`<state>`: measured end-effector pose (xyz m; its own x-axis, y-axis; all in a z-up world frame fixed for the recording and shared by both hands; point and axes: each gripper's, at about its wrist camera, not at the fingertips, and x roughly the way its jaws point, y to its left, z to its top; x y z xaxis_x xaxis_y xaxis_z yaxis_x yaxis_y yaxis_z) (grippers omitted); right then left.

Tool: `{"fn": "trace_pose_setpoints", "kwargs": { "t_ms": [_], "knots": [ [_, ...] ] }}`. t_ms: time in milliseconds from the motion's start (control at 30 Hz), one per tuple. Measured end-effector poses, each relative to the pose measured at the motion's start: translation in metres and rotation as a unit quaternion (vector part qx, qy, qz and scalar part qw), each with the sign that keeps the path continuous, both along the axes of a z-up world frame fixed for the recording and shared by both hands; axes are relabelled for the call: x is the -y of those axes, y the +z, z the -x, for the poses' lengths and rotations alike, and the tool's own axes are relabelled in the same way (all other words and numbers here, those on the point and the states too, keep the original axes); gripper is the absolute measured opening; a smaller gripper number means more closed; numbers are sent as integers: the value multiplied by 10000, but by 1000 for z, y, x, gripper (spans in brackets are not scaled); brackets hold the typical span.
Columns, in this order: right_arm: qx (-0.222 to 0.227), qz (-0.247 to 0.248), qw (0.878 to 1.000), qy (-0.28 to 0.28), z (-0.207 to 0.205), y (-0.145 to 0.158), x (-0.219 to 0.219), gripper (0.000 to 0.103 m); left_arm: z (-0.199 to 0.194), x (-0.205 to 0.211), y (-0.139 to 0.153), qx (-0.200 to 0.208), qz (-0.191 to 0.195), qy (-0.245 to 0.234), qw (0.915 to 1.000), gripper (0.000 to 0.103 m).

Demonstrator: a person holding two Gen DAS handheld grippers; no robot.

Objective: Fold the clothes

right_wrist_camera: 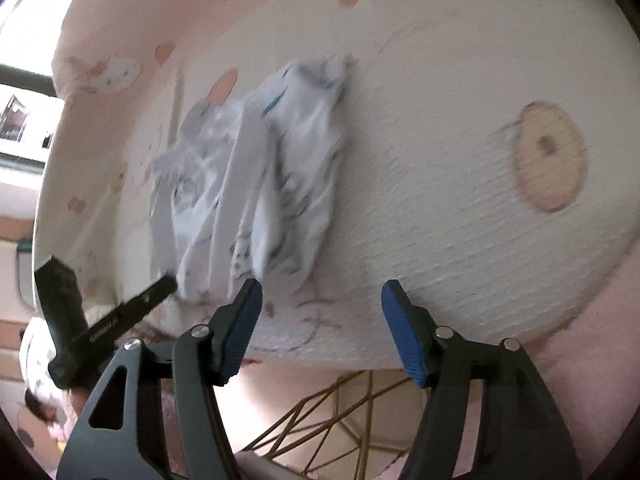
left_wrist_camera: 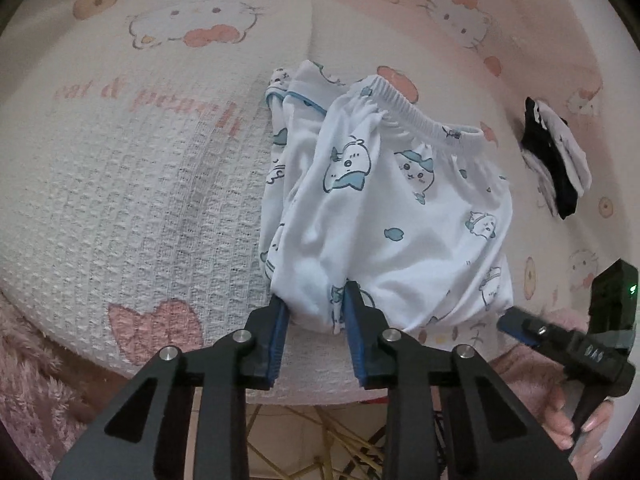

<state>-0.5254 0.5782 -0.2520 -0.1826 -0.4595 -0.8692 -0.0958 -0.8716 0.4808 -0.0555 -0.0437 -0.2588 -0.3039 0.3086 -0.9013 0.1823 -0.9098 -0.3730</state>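
White pajama pants (left_wrist_camera: 396, 216) with blue cartoon prints lie folded on the pink-and-white bedcover, elastic waistband at the far side. My left gripper (left_wrist_camera: 316, 304) has its jaws partly closed around the near folded edge of the pants, cloth bunched between the blue pads. My right gripper (right_wrist_camera: 320, 300) is open and empty, just right of the same pants (right_wrist_camera: 256, 176), which look blurred in the right wrist view. The right gripper also shows at the lower right of the left wrist view (left_wrist_camera: 560, 340).
A folded black-and-white garment (left_wrist_camera: 556, 160) lies to the right on the bedcover. A waffle-textured blanket (left_wrist_camera: 132, 200) with a cat print covers the left. A gold wire frame (right_wrist_camera: 340, 420) and floor show below the bed's near edge.
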Motion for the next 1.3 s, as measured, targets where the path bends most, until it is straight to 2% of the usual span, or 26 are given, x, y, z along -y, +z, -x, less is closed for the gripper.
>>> {"fn": "trace_pose_setpoints", "kwargs": {
  "t_ms": [100,133,167,233,300,400,500,567,733,933,967,1033,1067,1133,1233,1300],
  "knots": [
    [-264,-504,9982,199,9,-3,8,65,-6,20,4,-44,101,-64,9999,30],
    [-376,-683,9965,294,9,-1,12,61,-6,17,4,-90,203,-131,9997,29],
    [-466,-904,9940,413,7,0,16,56,-6,15,5,-138,289,-169,9993,26],
    [-647,-1339,9867,659,4,3,23,29,-6,9,7,-241,460,-202,9984,15],
    [-759,-1394,9836,862,-1,8,27,14,-8,1,13,-430,799,-262,9955,12],
    [-1063,-1532,9771,1023,-10,20,26,9,-14,-22,28,-854,1377,-505,9855,11],
    [-1383,-1657,9704,1088,-24,36,25,9,-17,-20,47,-1189,1510,-529,9799,10],
    [-1523,-1869,9635,1164,-29,42,24,8,-10,-21,52,-1230,1530,-506,9792,10],
    [-1151,-2398,9536,1411,-44,22,39,7,1,-16,23,-597,1570,-439,9848,10],
    [-979,-2609,9526,1221,-47,21,14,7,3,-5,13,-308,1455,-321,9884,10],
    [-930,-2678,9520,1158,-44,19,6,7,4,-3,12,-263,1417,-296,9891,13],
    [-734,-2591,9585,940,-27,11,0,7,6,5,13,-201,1145,-179,9931,17],
    [-690,-2323,9671,772,-25,14,-10,7,6,10,15,-193,994,-78,9948,26],
    [-891,-1724,9803,371,-26,31,-32,20,4,19,30,-500,811,148,9953,32],
    [-1522,-1463,9773,157,-32,59,-45,32,4,15,51,-1136,690,35,9911,36],
    [-1733,-1364,9742,480,-33,64,-35,36,8,-1,50,-1237,573,-302,9902,36]
  ]
}}
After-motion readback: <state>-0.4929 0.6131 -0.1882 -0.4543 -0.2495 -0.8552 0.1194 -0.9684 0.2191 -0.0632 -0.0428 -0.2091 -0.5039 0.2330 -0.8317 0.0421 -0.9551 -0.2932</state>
